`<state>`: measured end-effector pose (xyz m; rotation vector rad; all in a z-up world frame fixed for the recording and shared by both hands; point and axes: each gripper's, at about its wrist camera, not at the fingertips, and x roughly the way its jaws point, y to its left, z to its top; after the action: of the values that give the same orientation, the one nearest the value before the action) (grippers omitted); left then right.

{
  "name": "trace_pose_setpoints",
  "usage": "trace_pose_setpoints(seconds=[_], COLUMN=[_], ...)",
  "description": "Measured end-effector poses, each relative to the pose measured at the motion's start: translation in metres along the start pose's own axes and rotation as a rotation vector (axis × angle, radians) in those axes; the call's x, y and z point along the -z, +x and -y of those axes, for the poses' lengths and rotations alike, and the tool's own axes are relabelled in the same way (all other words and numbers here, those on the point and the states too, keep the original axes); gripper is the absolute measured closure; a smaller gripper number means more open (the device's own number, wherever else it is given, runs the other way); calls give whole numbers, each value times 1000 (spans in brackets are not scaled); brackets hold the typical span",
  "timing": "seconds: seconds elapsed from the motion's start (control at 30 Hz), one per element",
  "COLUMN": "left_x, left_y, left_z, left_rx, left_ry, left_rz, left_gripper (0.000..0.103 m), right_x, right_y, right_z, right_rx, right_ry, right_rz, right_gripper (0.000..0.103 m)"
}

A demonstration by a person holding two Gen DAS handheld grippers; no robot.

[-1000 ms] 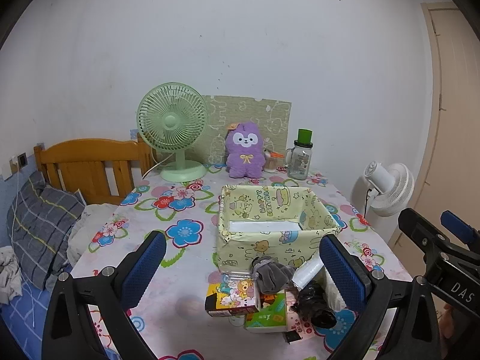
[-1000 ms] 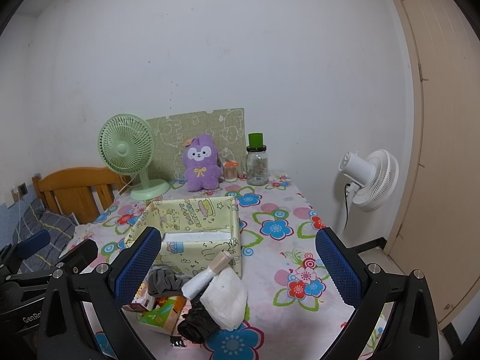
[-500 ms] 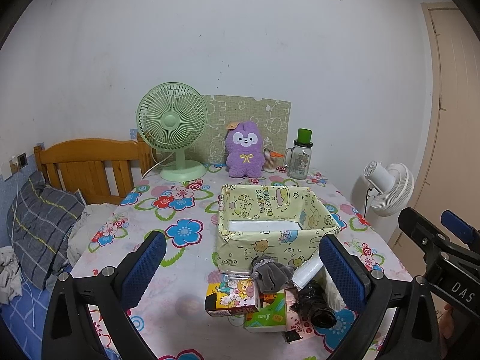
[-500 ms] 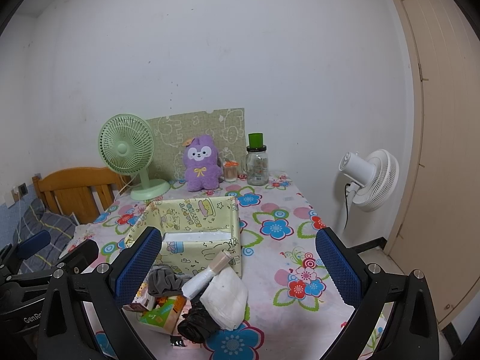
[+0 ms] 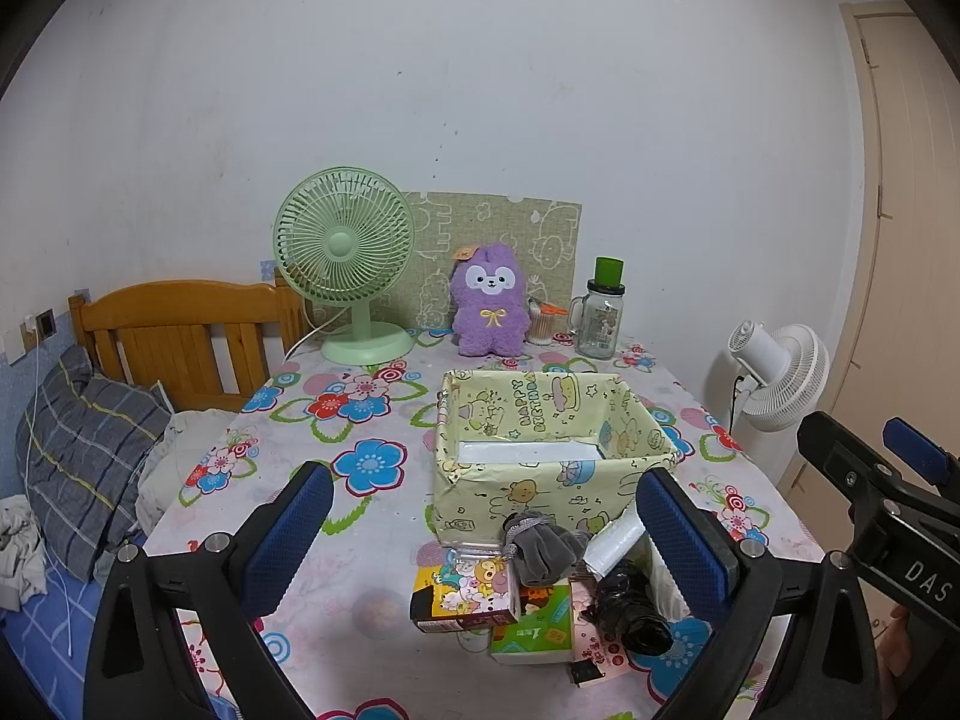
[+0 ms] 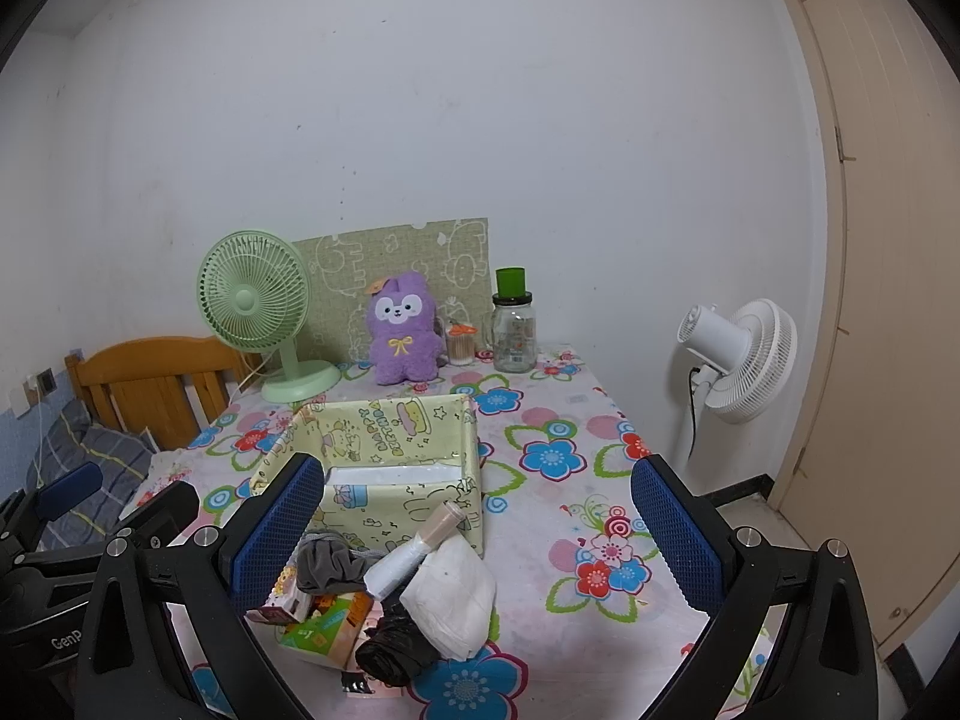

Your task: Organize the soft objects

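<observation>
Several soft things, a grey sock [image 5: 543,549] and white cloth [image 6: 453,597], lie piled against the box [image 5: 552,468] on the surface [image 5: 372,516]. Both my left tool [image 5: 480,525] and right tool [image 6: 474,519] hover spread; I risk snagging cartons [image 5: 465,594] too.

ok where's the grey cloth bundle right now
The grey cloth bundle sits in the pile at the table's near edge, against the front of the yellow box, above the cartoon carton.

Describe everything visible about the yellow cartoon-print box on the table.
The open-topped, pale yellow box wrapped in cartoon-print paper stands upright on the floral tablecloth. "Happy Birthday" shows on its inner far wall, and something flat and white lies across its bottom. The pile of small items lies against its near wall.
</observation>
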<state>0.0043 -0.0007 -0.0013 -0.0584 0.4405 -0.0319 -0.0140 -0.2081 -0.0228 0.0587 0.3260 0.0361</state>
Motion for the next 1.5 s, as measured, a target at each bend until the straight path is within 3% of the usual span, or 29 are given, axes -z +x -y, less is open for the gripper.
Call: trace_pose_setpoints(seconds=[0.73, 1.5], left_x=[1, 20], left_y=[6, 52], left_z=[2, 13], left_rx=[0, 30], left_ry=[-3, 23], left_rz=[-19, -129], left_gripper=[5, 6], right_x=[0, 19], right_y=[4, 47], right_z=[0, 2], right_rx=[3, 2], right_ry=[2, 20], right_rz=[-14, -111], right_gripper=[0, 0])
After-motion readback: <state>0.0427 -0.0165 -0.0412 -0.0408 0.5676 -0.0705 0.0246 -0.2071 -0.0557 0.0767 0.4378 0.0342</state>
